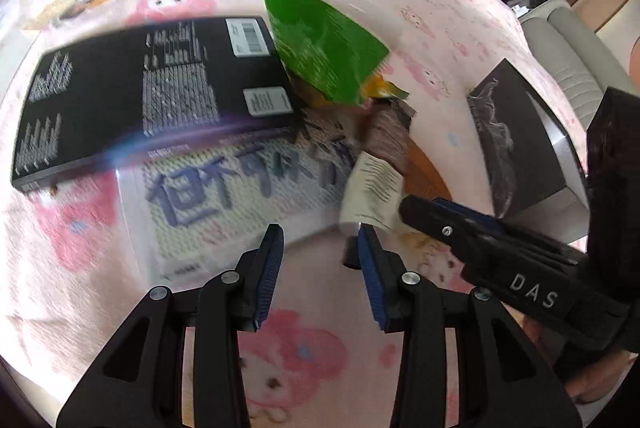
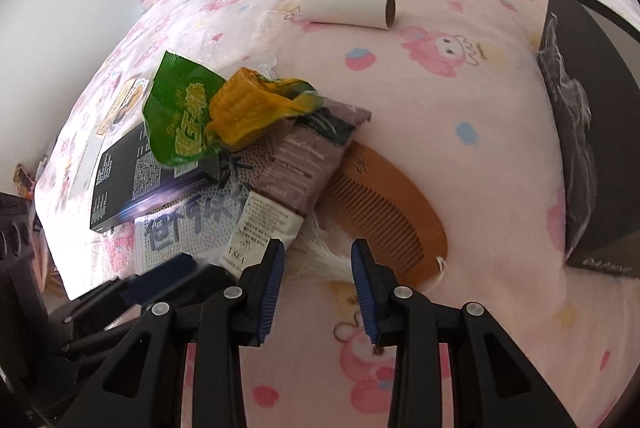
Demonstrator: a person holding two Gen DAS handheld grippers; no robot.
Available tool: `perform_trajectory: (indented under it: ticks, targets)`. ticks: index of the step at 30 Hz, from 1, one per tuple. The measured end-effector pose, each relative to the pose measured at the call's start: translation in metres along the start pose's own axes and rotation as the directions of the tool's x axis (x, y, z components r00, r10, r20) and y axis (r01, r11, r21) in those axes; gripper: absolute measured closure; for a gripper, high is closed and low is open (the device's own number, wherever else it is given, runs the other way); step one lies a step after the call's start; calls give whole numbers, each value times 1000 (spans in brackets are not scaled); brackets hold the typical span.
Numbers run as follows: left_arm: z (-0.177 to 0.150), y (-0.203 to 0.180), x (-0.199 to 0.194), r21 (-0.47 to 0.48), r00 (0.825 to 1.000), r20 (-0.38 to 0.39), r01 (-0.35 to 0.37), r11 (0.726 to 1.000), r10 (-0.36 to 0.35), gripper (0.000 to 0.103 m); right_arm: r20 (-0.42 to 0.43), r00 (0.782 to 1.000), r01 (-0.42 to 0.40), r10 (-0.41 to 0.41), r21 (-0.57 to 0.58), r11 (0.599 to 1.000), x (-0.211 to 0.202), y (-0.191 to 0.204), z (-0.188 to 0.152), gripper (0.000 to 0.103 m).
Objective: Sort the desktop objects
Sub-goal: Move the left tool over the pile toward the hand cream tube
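Hovering over a pink cartoon-print bed cover (image 2: 460,116): left tool (image 1: 320,248) with blue pads apart and nothing between them, aimed down at a white book with blue characters (image 1: 240,196); right tool (image 2: 318,260) likewise apart and empty, its pads just above a white tassel (image 2: 324,260) tied to a wooden comb (image 2: 384,204)

Just beyond the tools, a heap of things: brown and white packet (image 2: 288,180) lying across the white book and overlapping the comb's left end; crumpled green and yellow snack bag (image 2: 208,112) on top of the heap; black box with white print (image 1: 152,96) leaning over the book's far edge, left of the bag

Further out, well apart from the heap: white paper roll (image 2: 348,8) lying on its side; dark box with a pale drawing (image 2: 584,132) standing at the right; yellow snack packet (image 1: 76,0) at far left
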State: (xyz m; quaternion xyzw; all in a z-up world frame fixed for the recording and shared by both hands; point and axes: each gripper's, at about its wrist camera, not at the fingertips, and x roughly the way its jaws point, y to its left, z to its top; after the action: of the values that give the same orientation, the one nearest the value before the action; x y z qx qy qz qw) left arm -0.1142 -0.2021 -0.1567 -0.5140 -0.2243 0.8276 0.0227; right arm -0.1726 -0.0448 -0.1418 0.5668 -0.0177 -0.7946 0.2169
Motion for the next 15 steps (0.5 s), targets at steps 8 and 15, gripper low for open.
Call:
perform_trajectory:
  ticks: [8, 15]
  targets:
    - [1, 10, -4, -45, 998, 34, -43, 998, 44, 66, -14, 999, -43, 43, 7, 999, -2, 5, -10, 72]
    - [-4, 4, 1, -8, 1000, -6, 12, 1000, -12, 71, 2, 999, -33, 33, 16, 999, -13, 4, -14, 72]
